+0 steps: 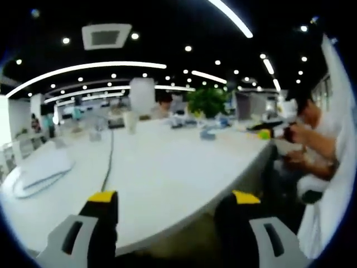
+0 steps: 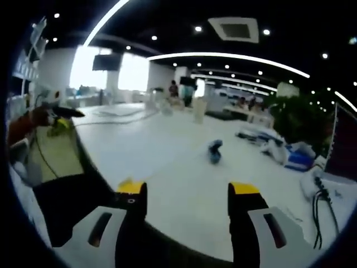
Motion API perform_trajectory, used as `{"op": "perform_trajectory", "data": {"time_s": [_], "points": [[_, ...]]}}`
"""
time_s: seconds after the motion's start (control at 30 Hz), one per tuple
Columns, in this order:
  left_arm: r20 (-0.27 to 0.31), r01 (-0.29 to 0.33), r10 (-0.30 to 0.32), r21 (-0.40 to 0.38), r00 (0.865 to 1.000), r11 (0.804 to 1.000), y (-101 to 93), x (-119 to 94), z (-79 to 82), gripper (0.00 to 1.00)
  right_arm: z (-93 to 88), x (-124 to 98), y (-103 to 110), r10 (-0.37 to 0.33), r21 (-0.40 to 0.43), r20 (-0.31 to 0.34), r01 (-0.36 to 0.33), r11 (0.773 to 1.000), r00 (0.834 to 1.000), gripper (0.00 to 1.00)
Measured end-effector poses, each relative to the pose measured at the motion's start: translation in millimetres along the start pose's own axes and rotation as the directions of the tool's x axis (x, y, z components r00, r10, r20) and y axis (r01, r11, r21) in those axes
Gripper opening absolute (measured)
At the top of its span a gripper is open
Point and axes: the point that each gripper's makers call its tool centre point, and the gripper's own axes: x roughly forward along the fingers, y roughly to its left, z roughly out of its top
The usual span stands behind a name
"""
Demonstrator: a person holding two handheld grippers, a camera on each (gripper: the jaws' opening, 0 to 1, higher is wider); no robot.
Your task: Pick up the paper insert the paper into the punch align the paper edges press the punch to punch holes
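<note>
So I have the left gripper (image 1: 174, 204) and right gripper (image 2: 188, 194) both spread and empty above the white table (image 1: 167, 167); no paper or punch visible, so I'd look down first.

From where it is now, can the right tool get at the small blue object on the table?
Probably yes. The right tool is open and empty, and the blue object sits ahead on bare white table with nothing between, though some way off.
</note>
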Motion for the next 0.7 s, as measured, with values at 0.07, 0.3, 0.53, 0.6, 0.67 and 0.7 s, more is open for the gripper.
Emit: {"op": "perform_trajectory", "data": {"time_s": [0.07, 0.3, 0.53, 0.6, 0.67, 0.7], "points": [[-0.002, -0.003, 0.003, 0.008, 1.000, 1.000, -1.5, -3.4, -0.4, 0.81, -1.8, -7.2, 1.4, -0.004, 0.002, -0.001, 0.004, 1.000, 1.000, 0.60], [-0.004, -0.019, 0.019, 0.007, 1.000, 1.000, -10.3, -19.3, -3.6, 0.81, -21.6, -32.2, 14.2, -0.011, 0.026, -0.027, 0.011, 1.000, 1.000, 0.59], [-0.004, -0.027, 0.027, 0.004, 1.000, 1.000, -22.0, -35.6, -5.2, 0.81, -30.8, -53.3, 21.7, -0.017, 0.043, -0.057, 0.019, 0.999, 0.998, 0.59], [-0.005, -0.032, 0.032, 0.005, 0.999, 0.999, -23.5, -40.6, -5.7, 0.81, -30.0, -60.8, 23.7, -0.024, 0.043, -0.057, 0.027, 0.999, 0.998, 0.59], [-0.005, -0.036, 0.036, 0.003, 0.999, 0.999, -25.5, -45.6, -5.4, 0.81, -28.6, -68.0, 25.9, -0.028, 0.038, -0.064, 0.031, 0.999, 0.998, 0.60], [-0.005, -0.038, 0.038, 0.003, 0.999, 0.999, -26.4, -47.8, -5.1, 0.81, -27.0, -71.8, 26.7, -0.031, 0.035, -0.066, 0.034, 0.999, 0.997, 0.60]]}}
